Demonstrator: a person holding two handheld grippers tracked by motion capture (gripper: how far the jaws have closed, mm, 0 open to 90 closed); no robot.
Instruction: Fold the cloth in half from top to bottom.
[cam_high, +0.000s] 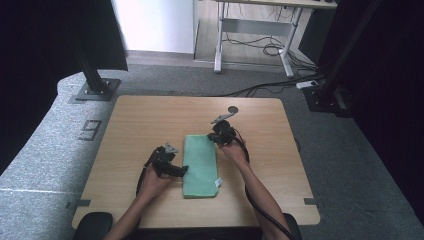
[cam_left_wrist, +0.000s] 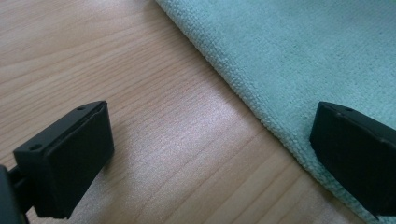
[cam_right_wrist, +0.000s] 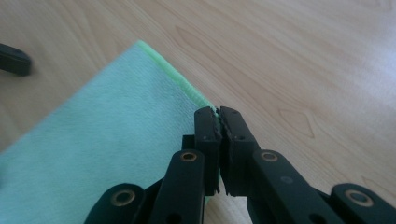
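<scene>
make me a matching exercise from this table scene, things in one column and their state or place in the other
Things:
1. left gripper
2. right gripper
3. green cloth
4. table

States:
a. lies flat in the middle of the tabletop
b. jaws wide apart, at the cloth's edge
c. light wood, carries the cloth
d. jaws pinched on the cloth's corner

Pairs: 1-b, 2-d, 3-a, 4-c

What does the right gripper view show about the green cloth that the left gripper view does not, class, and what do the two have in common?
The right gripper view shows the right gripper with jaws shut on the edge of the green cloth, near a corner. The left gripper view shows the left gripper open, one jaw over bare wooden table, the other over the cloth's edge, gripping nothing. Both show the cloth lying flat on the table.
</scene>
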